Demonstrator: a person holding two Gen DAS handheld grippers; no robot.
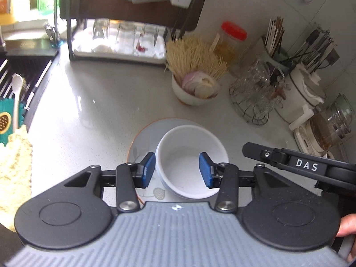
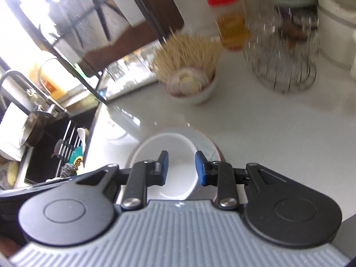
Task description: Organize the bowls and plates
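Note:
A white bowl (image 1: 191,146) sits on a pale plate (image 1: 142,133) with an orange rim and a leaf print, on the grey countertop. My left gripper (image 1: 176,170) hangs over the bowl, open: its left blue pad is just outside the bowl's left rim, its right pad over the inside, neither pressing. In the right wrist view the same bowl (image 2: 155,146) and plate (image 2: 207,142) lie under my right gripper (image 2: 181,169), also open, with a gap between its blue pads above the bowl's right side. One black finger (image 1: 262,153) of the right gripper reaches in from the right.
Behind the plate stands a small bowl of onion slices and wooden sticks (image 1: 193,89). To the right are a wire basket of glasses (image 1: 255,93), a red-lidded jar (image 1: 231,37) and utensil holders (image 1: 276,44). A dish rack (image 1: 118,42) is at the back; the sink (image 1: 22,71) lies left.

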